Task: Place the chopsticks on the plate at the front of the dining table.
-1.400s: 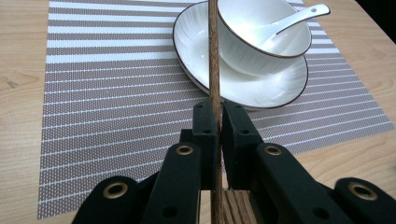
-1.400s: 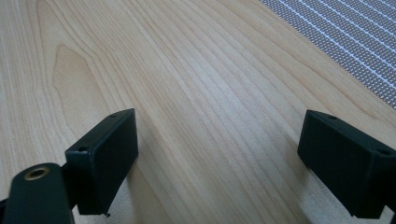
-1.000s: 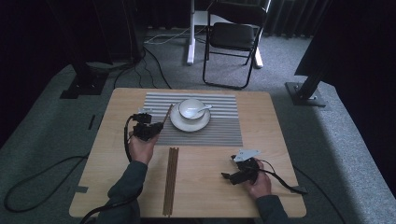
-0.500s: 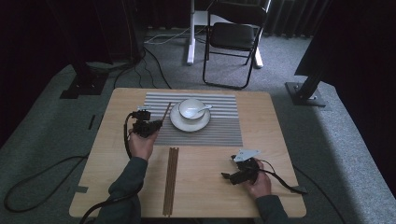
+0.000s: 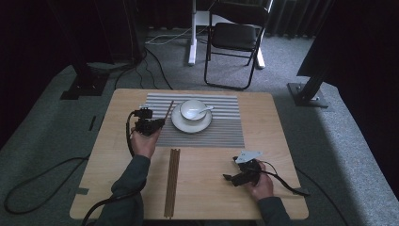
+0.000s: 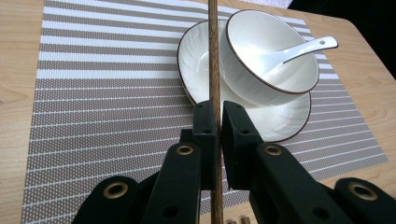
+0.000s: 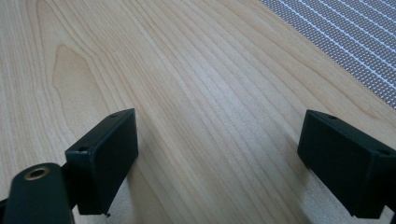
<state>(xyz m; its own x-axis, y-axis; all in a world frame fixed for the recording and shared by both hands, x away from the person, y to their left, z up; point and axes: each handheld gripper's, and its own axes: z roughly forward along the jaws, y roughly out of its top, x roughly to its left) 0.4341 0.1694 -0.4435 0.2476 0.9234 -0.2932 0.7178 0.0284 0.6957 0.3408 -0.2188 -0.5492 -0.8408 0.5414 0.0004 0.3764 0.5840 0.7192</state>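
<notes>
My left gripper (image 6: pixel 218 116) is shut on a brown wooden chopstick (image 6: pixel 214 56), which runs straight out between the jaws and over the edge of the white saucer (image 6: pixel 285 121). A white bowl (image 6: pixel 261 46) with a dark rim sits on the saucer with a white spoon (image 6: pixel 303 48) in it. In the high view my left gripper (image 5: pixel 159 123) holds the chopstick (image 5: pixel 168 110) slanted just left of the bowl (image 5: pixel 193 109). My right gripper (image 5: pixel 227 178) rests on the table at the front right. Its jaws stand open (image 7: pixel 217 158) over bare wood.
A striped grey placemat (image 5: pixel 221 127) lies under the saucer (image 5: pixel 190 125). More brown chopsticks (image 5: pixel 172 181) lie side by side on the wooden table (image 5: pixel 211 197), between my two hands. A folding chair (image 5: pixel 235 37) stands beyond the table's far edge.
The left hand with the chopstick has shifted very slightly toward the saucer. The right hand has stayed where it was.
</notes>
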